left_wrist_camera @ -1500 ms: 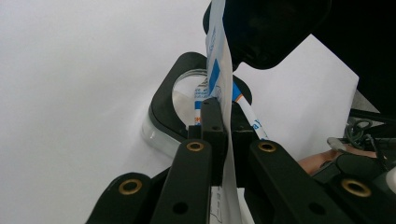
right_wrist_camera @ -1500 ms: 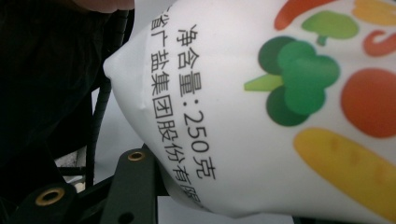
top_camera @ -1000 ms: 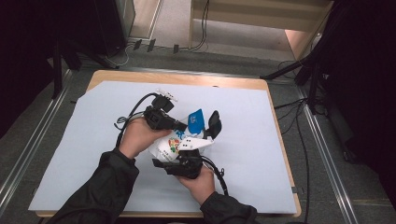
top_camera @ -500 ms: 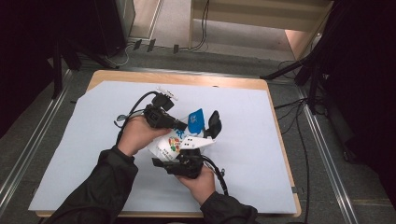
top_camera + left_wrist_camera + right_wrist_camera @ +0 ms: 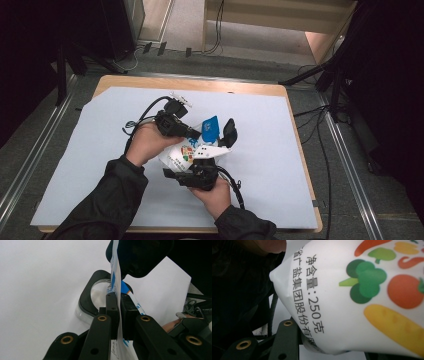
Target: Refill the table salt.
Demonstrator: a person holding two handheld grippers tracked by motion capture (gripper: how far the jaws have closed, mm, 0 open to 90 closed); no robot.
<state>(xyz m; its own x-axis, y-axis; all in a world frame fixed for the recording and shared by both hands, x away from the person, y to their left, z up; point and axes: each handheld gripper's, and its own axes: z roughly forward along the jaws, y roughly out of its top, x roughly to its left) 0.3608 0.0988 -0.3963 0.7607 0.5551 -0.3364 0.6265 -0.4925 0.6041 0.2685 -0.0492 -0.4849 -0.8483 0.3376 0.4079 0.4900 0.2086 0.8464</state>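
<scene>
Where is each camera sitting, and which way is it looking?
High view: above the person's side, looking forward and down at the table; both forearms, left gripper and right gripper show.
Left gripper view: rides the left gripper, looking along jaws pinched on the bag's thin edge.
Right gripper view: rides the right gripper, close against the bag; one jaw and a dark sleeve show.
Shared: all three show the white bag.

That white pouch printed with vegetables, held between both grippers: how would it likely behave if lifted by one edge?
The pouch looks soft and full: its printed face bulges and rounds, so it would probably sag rather than stay flat. Its film looks smooth and glossy, so likely slippery. The left gripper pinches only the thin flat top edge, which probably folds easily under the load.
</scene>
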